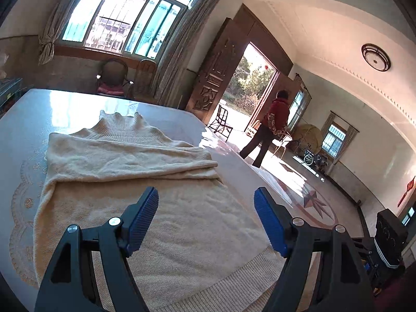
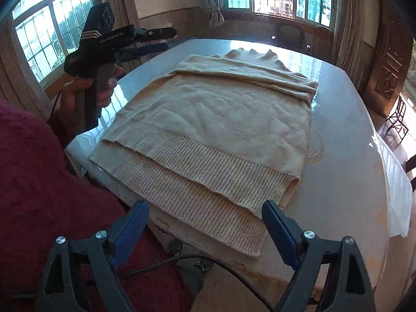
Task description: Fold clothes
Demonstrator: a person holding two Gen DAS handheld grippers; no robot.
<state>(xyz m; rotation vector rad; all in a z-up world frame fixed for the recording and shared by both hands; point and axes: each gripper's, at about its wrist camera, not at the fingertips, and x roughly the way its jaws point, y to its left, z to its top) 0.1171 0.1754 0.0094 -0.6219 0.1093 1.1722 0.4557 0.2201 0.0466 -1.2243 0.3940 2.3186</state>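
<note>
Sweater (image 2: 215, 119) lies flat on our worktop (image 2: 345, 182), sleeves seemingly folded in, ahead of and below our right claw (image 2: 205, 234) and left claw (image 1: 206, 221), both spread apart, gripping nothing.

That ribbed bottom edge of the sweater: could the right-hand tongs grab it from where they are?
Probably yes. The right tongs hang open just short of the ribbed hem, which lies flat at the table's near edge with nothing between.
</note>
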